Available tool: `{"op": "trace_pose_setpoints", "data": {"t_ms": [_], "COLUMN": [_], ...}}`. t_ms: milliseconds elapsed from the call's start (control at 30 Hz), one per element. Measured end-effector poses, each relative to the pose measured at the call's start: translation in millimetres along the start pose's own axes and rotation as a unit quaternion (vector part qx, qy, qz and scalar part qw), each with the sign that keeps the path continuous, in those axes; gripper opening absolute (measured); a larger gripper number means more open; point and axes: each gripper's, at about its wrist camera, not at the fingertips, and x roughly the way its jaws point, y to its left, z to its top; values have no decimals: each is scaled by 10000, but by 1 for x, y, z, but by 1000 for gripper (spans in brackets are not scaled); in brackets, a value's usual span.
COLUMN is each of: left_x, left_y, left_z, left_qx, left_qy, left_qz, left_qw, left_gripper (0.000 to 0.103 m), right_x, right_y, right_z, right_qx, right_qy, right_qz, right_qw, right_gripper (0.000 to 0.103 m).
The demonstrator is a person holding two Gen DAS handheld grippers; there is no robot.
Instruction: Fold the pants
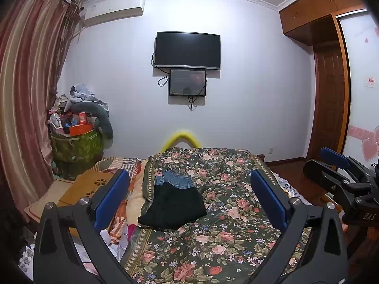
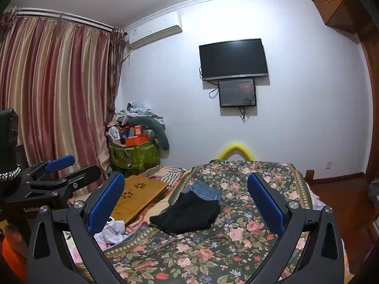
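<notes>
Folded black pants [image 1: 174,207] lie on the floral bedspread [image 1: 225,232], partly over a folded pair of blue jeans [image 1: 174,178]. Both also show in the right wrist view: the black pants [image 2: 189,213] and the jeans [image 2: 205,190]. My left gripper [image 1: 189,196] is open and empty, held above the bed, nearer than the clothes. My right gripper [image 2: 186,200] is open and empty at a similar height. Each gripper shows in the other's view, the right gripper [image 1: 331,163] at the right edge, the left gripper [image 2: 64,165] at the left edge.
A wooden lap tray [image 2: 139,194] lies on the bed's left side, with crumpled white cloth [image 2: 111,233] near it. A green bin [image 1: 75,146] piled with clutter stands in the corner by the curtains [image 1: 28,94]. A TV [image 1: 187,49] hangs on the far wall. A wooden wardrobe [image 1: 329,94] stands at the right.
</notes>
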Motion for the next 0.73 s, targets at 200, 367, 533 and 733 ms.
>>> {"op": "trace_pose_setpoints", "data": {"t_ms": [200, 367, 533, 733], "left_x": [0, 0, 1, 3], "left_y": [0, -1, -1, 0], "left_z": [0, -2, -1, -4], "left_qx": [12, -10, 3, -29], "left_qy": [26, 42, 53, 88], "left_qz": [-118, -156, -174, -158], "left_qw": [9999, 9999, 9998, 9998], "left_gripper": [103, 103, 103, 103], "right_x": [0, 0, 0, -1], "right_y": [-1, -1, -1, 0], "right_z": [0, 2, 1, 3], "right_qx": [8, 12, 15, 23], "right_qy": [-1, -4, 4, 28], "right_qz": [6, -1, -2, -23], "right_qw": [10000, 10000, 10000, 10000], "right_gripper": [103, 103, 103, 103]}}
